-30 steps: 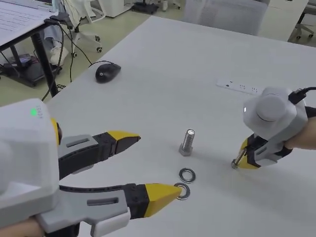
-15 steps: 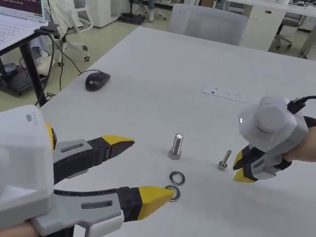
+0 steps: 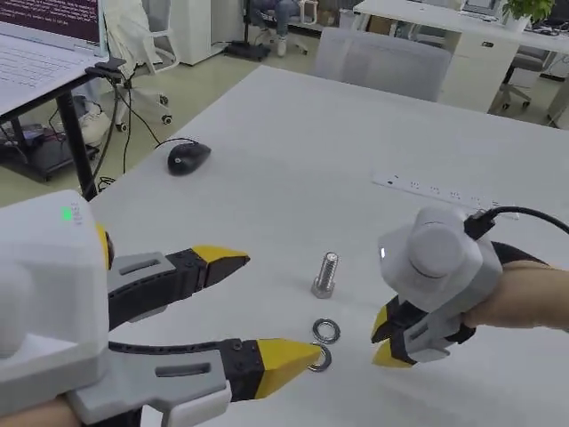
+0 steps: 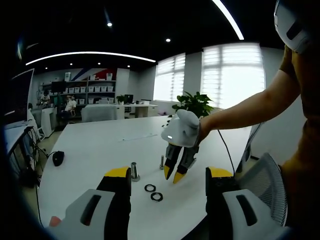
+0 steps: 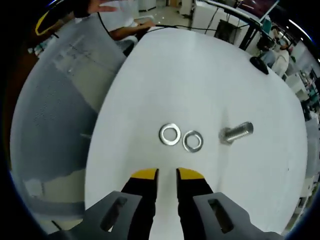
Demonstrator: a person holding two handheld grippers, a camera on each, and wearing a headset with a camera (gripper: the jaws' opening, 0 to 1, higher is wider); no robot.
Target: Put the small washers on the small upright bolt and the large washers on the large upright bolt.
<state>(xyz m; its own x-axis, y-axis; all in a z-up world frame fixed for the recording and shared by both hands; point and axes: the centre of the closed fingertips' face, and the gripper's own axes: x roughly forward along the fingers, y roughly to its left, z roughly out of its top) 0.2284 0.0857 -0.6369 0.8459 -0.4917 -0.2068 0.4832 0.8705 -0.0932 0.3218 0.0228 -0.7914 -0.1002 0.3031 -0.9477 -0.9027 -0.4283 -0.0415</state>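
Since half a second ago, the right gripper (image 3: 384,340) has swung away from the small bolt's right side towards the washers; in the head view its white body now covers the spot where that bolt stood. From the left gripper view the small bolt (image 4: 161,162) shows as a thin upright steel pin just behind the right gripper.

On the smooth white table (image 3: 293,160) the large bolt (image 3: 325,274) stands on its hex head, threaded shank up, dull silver. Two flat steel rings lie side by side at its 6 o'clock: the far washer (image 3: 326,331) and the near washer (image 3: 318,358), neither on a bolt.

At 4 o'clock of the large bolt, the right gripper points steeply down at the table, with a bare forearm reaching in from 3 o'clock. Its yellow-tipped black jaws are narrow, with a slim gap and nothing in it, just beside the washers.

Coming from 8 o'clock, the left gripper (image 3: 283,306) lies nearly level, jaws wide and empty. Its lower tip overlaps the near washer in the head view; I cannot tell if it touches.
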